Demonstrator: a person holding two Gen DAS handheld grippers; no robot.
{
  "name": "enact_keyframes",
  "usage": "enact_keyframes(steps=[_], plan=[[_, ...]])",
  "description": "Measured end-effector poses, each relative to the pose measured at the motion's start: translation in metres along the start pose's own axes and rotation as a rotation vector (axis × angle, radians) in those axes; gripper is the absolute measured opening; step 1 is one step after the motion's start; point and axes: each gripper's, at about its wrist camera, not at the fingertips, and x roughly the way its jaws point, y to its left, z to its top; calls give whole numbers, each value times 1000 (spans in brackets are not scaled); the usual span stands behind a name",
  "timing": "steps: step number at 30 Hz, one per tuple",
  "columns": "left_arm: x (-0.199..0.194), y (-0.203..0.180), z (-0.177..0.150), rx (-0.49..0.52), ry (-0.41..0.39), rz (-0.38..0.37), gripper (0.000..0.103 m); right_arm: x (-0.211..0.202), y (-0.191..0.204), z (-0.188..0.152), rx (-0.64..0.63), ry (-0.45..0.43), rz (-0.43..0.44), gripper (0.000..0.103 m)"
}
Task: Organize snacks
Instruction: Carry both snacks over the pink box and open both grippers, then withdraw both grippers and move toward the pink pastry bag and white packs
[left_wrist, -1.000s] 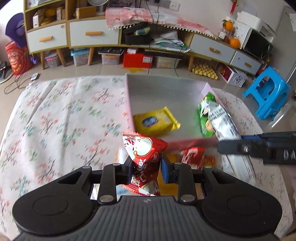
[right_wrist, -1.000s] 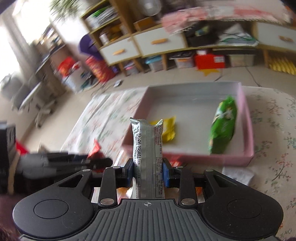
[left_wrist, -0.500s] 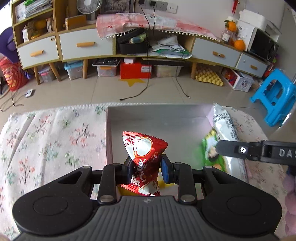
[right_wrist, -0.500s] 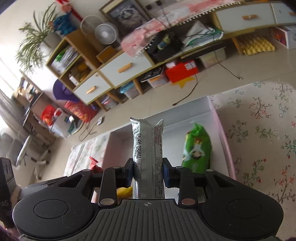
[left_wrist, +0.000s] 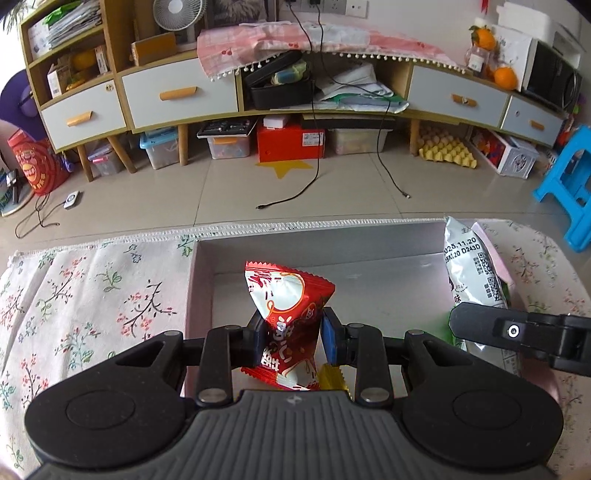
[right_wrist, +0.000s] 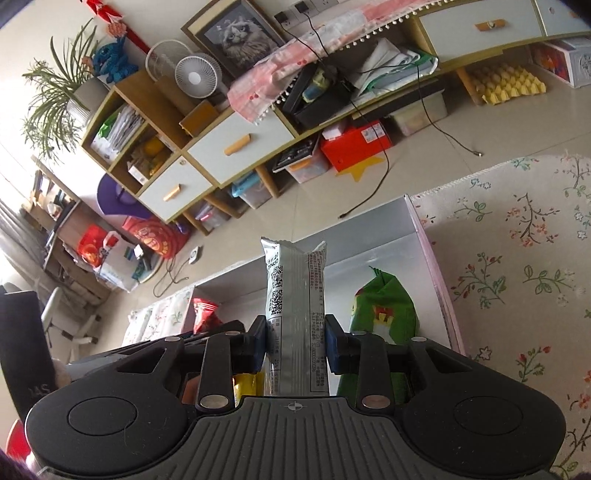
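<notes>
Carried forward from the desk edge to over the pink box (left_wrist: 199, 280), both snacks.
Red packet (left_wrist: 286, 306) pinched in left tongs (left_wrist: 293, 341), silver packet (right_wrist: 295, 314) in right tongs (right_wrist: 295, 347), upright for dropping; green bag (right_wrist: 384, 314) inside at 3 o'clock.

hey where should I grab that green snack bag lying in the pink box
Pinch the green snack bag across its flat crimped top end, coming from above. It lies flat beside the pink box's right wall, so the sides are crowded; the pointed top edge is free.
</notes>
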Motion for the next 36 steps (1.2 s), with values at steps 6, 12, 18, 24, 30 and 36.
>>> enact_keyframes(steps=[6,12,18,24,30,36], plan=[[1,-5,-1,43,-11,12,48,3,-2,0,-10,-10,-17,35],[-6,-9,-1,93,-25,22,67,-8,-3,6,23,-38,13,60],[-12,-11,-2,103,-15,25,74,-22,9,8,1,-46,14,71],[-28,-11,-7,100,-19,17,82,-41,18,9,-16,-32,-7,77],[-52,-8,-17,76,-32,-7,89,-65,26,3,-35,-18,-35,82],[-72,-8,-32,88,-29,-24,98,-86,35,-11,-85,-8,-70,86]])
